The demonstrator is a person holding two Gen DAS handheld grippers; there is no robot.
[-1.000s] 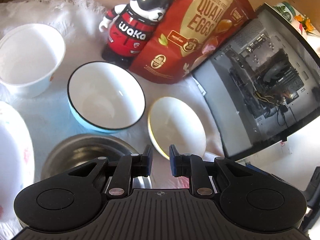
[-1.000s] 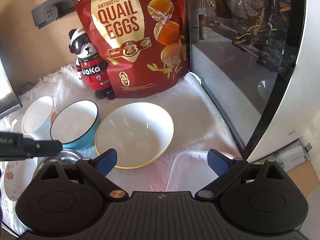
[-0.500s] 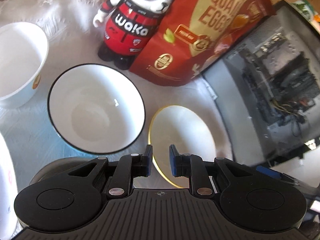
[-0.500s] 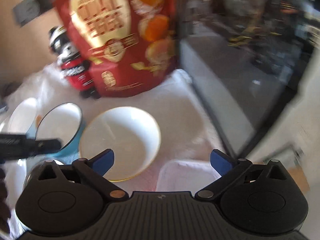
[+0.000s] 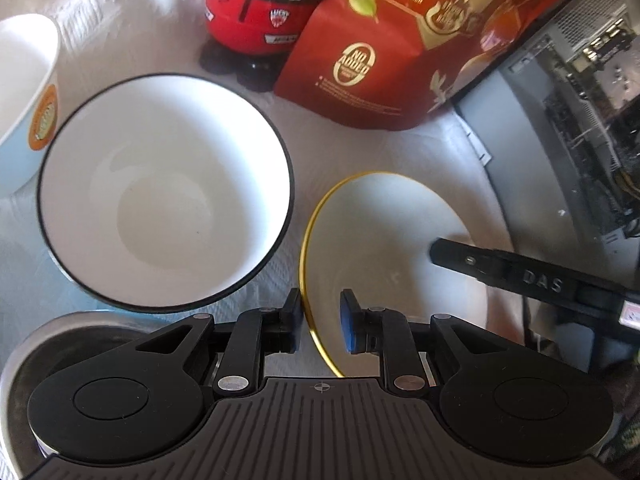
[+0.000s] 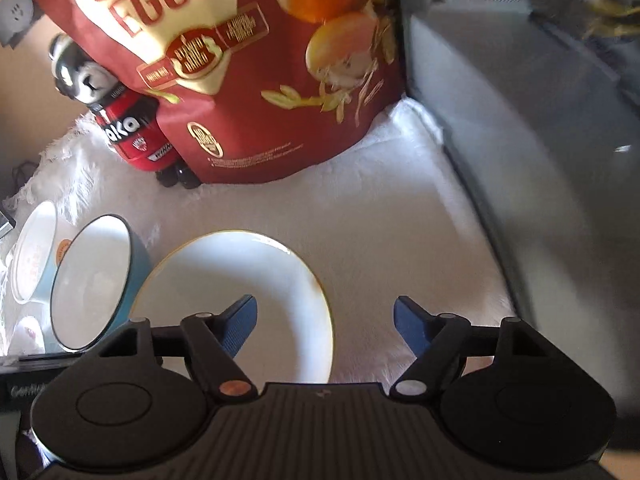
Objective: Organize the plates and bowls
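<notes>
We note both units have dropped closer to the counter [image 6: 360, 216] than a second ago. The left hand-held gripper [image 5: 320, 320] now straddles the near rim of the gold-rimmed plate [image 5: 400, 240]; its jaws are narrow and opening slightly, pads not yet pinching. The right hand-held gripper [image 6: 325, 322] has one pad over the same plate's far side, jaws closing from wide, nothing clamped. Further out, the black-rimmed blue bowl [image 5: 160, 184] sits just beside the plate, untouched. We judge the plate is the next pick.
</notes>
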